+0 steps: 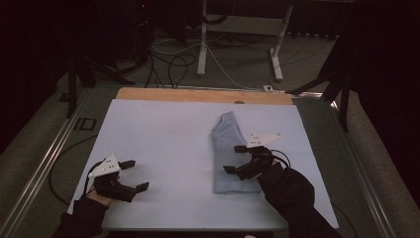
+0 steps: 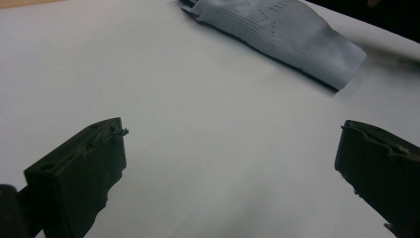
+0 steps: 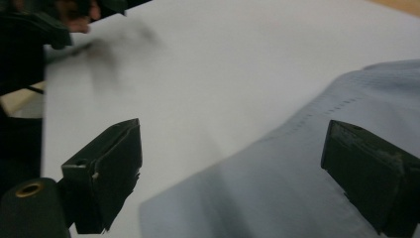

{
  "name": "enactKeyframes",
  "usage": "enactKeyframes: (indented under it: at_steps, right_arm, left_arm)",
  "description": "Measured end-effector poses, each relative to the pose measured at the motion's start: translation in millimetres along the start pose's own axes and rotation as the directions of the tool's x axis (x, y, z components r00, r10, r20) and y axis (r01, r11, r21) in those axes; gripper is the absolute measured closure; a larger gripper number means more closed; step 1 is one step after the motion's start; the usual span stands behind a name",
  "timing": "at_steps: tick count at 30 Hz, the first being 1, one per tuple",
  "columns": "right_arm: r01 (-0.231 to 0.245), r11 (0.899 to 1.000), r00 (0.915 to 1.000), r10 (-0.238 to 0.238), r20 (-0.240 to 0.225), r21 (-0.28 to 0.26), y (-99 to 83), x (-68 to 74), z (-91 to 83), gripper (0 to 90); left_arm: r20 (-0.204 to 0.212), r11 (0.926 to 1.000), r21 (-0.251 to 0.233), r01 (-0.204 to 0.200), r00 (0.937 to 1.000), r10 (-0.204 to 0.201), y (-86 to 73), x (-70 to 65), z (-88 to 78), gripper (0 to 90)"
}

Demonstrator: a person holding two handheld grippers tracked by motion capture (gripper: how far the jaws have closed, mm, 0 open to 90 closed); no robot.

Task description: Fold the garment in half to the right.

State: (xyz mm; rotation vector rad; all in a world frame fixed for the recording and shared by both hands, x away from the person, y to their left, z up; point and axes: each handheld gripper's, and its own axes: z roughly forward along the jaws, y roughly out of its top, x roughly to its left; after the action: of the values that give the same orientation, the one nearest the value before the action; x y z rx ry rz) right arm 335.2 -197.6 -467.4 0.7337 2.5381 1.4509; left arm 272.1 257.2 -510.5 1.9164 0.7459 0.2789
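**White-covered table, folded cloth at right**

Dark floor with cables surrounded the table, its white sheet bearing a folded pale blue cloth. From above, the left gripper rested spread over bare sheet; the right gripper hovered spread above the cloth.

Between the left gripper's parted jaws lay bare sheet, and the cloth's perforated weave showed beyond.

Along the right gripper, blurred cloth lay beneath released jaws, unheld.
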Motion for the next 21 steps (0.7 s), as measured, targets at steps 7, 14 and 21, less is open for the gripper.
enactKeyframes:
  at_steps: [7, 14, 21]
  right_arm:
    - [0.002, 1.000, 0.9990, -0.002, 0.045, -0.011, -12.3, -2.7, -13.3, 9.1]
    - [-0.029, 0.999, 0.9961, 0.030, 0.083, -0.020, -30.2, -9.2, -26.9, 9.1]
    - [-0.048, 0.999, 0.9912, 0.051, 0.122, -0.024, -51.2, -13.4, -40.5, 9.1]
  left_arm:
    - [-0.005, 1.0000, 0.001, -0.007, 1.0000, 0.007, -0.2, 0.7, -1.4, 0.5]
    - [0.007, 0.9999, -0.010, -0.005, 1.0000, 0.005, -0.2, 0.1, -2.0, 0.5]
    - [0.014, 0.9997, -0.003, -0.023, 0.9996, 0.023, 0.4, -2.2, -1.3, 0.5]
